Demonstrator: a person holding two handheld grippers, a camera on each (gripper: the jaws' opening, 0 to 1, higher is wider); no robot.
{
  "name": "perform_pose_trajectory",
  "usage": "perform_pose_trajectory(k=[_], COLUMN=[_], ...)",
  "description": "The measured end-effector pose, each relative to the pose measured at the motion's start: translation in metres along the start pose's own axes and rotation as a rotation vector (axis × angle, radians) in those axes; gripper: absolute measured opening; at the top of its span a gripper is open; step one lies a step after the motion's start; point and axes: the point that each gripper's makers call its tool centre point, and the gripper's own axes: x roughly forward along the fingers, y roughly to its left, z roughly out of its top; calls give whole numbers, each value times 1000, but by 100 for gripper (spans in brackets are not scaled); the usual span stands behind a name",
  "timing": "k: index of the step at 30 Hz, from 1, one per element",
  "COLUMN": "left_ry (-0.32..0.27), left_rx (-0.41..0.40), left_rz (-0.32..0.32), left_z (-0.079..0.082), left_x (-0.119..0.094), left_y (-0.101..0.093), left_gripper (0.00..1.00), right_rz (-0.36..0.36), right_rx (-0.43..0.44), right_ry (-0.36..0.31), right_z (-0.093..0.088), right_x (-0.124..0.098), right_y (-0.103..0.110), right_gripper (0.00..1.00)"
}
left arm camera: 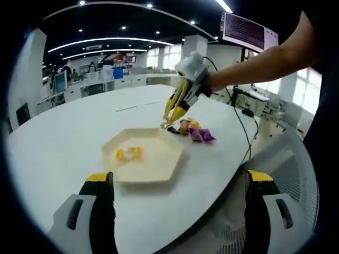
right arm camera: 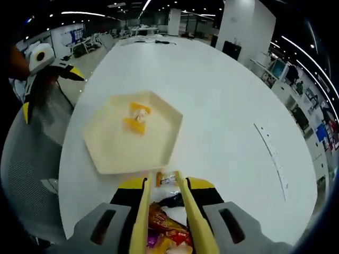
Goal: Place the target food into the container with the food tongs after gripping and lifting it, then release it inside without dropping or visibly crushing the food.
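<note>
1. Sitting on the white counter (left arm camera: 63, 132), a cream hexagonal tray (left arm camera: 153, 159) is holding two orange food pieces (left arm camera: 128, 154), one with a pale bit on it.
2. Reaching down beside the tray's far edge, the right gripper (left arm camera: 170, 120) is carrying yellow tongs (right arm camera: 164, 211), their tips lowering onto a small pile of wrapped snacks (left arm camera: 195, 130).
3. Lying between the tong arms in the right gripper view, orange and purple wrappers (right arm camera: 165, 225) are showing; whether the tips are pinching one is probably not decidable here.
4. Hovering near the counter's edge, the left gripper (left arm camera: 177, 185) is keeping its fingers spread wide, holding nothing.
</note>
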Motion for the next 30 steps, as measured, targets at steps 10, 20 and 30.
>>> perform_pose_trajectory(k=[10,20,30], left_ry=[-5,-8,-16], left_rx=[-19,-28,-7], left_rz=[0,1,6], left_z=[1,2,3], left_x=[0,0,0], left_y=[1,3,5], left_gripper=[98,97,99], right_rz=[22,20,22], right_rx=[19,3,47], right_ry=[52,86,109], right_z=[-14,-17,-24], right_x=[22,35,41], right_y=[-6,-5,-6], right_gripper=[28,28,25])
